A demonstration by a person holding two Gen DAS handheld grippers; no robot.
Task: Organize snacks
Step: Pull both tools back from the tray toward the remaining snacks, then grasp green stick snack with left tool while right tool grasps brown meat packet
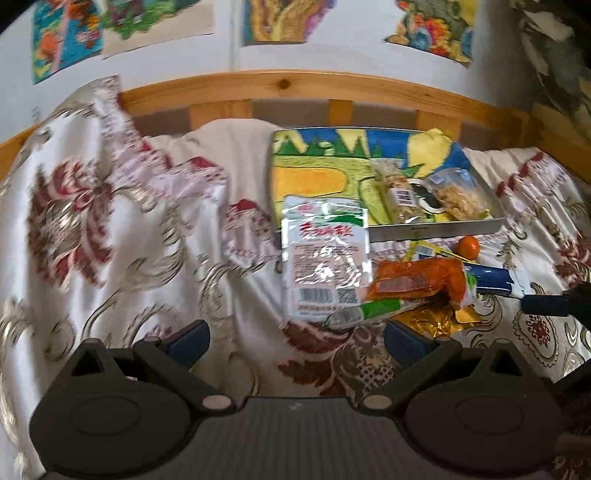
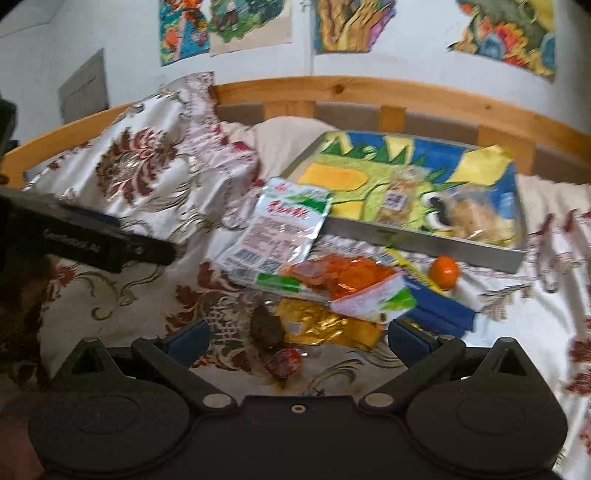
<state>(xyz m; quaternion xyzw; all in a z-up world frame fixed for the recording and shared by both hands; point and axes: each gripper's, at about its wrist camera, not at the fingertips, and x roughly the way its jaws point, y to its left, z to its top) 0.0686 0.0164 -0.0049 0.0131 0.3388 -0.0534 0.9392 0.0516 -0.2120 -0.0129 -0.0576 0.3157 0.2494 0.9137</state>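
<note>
Snacks sit in a loose pile on a bed covered by a white bedspread with red and gold floral print, just in front of a shallow metal tray.

Left gripper: jaws spread wide, holding nothing, hovering over bare bedspread just short of the pile. Right gripper: also spread, empty, low over the near edge of the pile; its fingertips flank a gold foil packet, a dark brown lump and a red round sweet, no contact visible.

Pile contents:
- white packet with red lettering and barcode, top edge leaning on the tray's front left corner
- orange packet overlapping the white one's lower right corner
- green-and-white wrapper under the orange packet
- blue packet to the right, partly tucked under the green-and-white wrapper
- small orange fruit, apart from the pile, just beside the tray's front wall

Tray is lined with a colourful drawing. Two clear bags already in it, right half: one with a barcode label, one with pale crumbly contents, side by side.

Behind: wooden bed rail, drawings pinned on the wall. Frames are motion-blurred; packet text unreadable.
</note>
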